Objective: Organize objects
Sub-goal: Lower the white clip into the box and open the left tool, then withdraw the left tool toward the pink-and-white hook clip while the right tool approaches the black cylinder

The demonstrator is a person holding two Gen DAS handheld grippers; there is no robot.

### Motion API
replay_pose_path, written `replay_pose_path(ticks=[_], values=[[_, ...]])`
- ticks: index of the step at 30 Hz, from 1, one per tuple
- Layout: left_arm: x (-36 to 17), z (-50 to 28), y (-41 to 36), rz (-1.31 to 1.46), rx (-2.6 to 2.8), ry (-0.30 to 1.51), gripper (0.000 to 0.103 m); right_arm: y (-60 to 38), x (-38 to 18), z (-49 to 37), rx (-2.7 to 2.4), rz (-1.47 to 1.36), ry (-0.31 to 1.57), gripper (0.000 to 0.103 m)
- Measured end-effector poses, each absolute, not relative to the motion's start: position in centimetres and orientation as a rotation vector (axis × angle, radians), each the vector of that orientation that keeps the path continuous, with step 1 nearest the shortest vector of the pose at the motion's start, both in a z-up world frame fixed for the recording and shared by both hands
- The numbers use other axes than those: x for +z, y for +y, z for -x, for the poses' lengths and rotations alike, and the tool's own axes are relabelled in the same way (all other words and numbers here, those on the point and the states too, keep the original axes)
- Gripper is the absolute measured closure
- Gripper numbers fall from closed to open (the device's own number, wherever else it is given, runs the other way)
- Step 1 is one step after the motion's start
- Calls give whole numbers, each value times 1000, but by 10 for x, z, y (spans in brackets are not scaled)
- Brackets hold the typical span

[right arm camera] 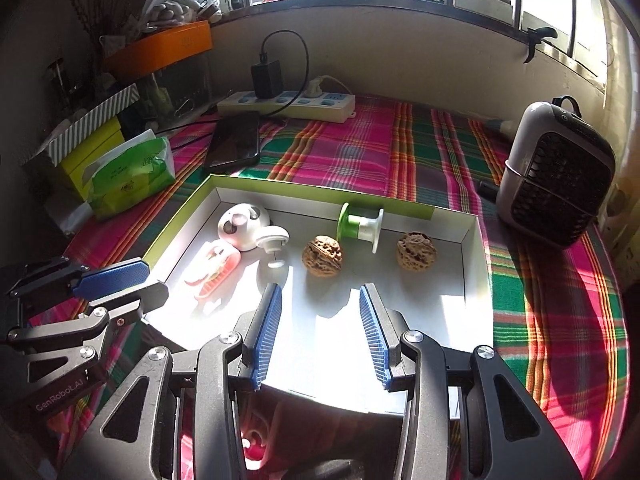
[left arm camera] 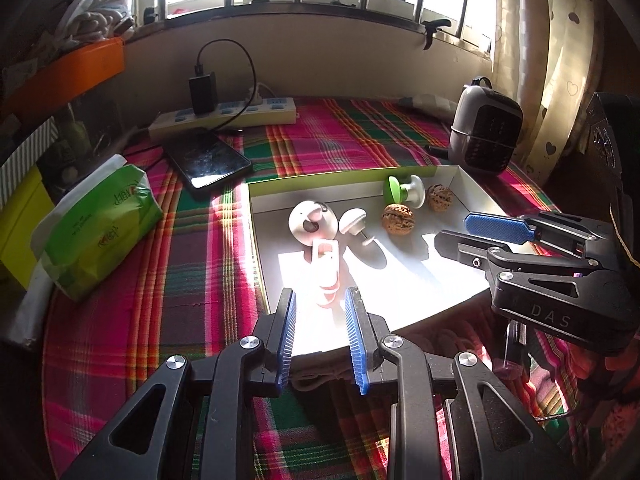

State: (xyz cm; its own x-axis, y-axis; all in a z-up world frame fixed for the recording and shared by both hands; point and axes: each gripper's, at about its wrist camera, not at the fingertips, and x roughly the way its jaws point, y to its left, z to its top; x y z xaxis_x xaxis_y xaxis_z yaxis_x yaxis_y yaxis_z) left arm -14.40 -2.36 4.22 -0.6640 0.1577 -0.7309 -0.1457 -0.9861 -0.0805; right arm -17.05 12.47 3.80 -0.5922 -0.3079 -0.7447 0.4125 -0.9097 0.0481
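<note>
While sun falls across it, the tray [right arm camera: 192,196] on the plaid cloth [left arm camera: 340,140] holds six small things, and both claws hover at its near edge with nothing between their pads.

In the tray lie two walnuts [right arm camera: 322,256] [right arm camera: 416,250], one green-and-white spool [right arm camera: 360,226], one round white gadget [right arm camera: 242,220], one white knob [right arm camera: 272,240] touching it, and one pink clip [right arm camera: 216,268] nearest the left claw [left arm camera: 320,300]. The left claw stands narrowly apart just short of the clip; the right claw [right arm camera: 320,292] gapes a little wider, empty, near the walnuts. Left of the tray sit one green tissue pack [left arm camera: 100,228] and one phone [left arm camera: 210,162]; behind it one power strip [left arm camera: 224,114]; right of it one small fan [left arm camera: 484,128]. Readable: "DAS" on the right claw, "GenRobot.AI" on the left.
</note>
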Motion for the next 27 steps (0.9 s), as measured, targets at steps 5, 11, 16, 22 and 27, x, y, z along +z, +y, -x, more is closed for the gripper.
replay_pose_path(ticks=[5, 11, 16, 22, 27], values=[[45, 132, -28, 1179, 2728, -40, 80, 138, 42, 153, -2511, -1101, 167, 61], [41, 120, -31, 1166, 2720, -55, 79, 154, 42, 134, -2546, -1104, 137, 61], [42, 112, -32, 1161, 2721, -70, 78, 169, 38, 120, -2570, -1122, 60, 58], [41, 105, -34, 1159, 2714, -80, 78, 175, 33, 109, -2592, -1131, 47, 54], [37, 101, -31, 1167, 2689, -76, 78, 177, 24, 105, -2604, -1185, 33, 54]])
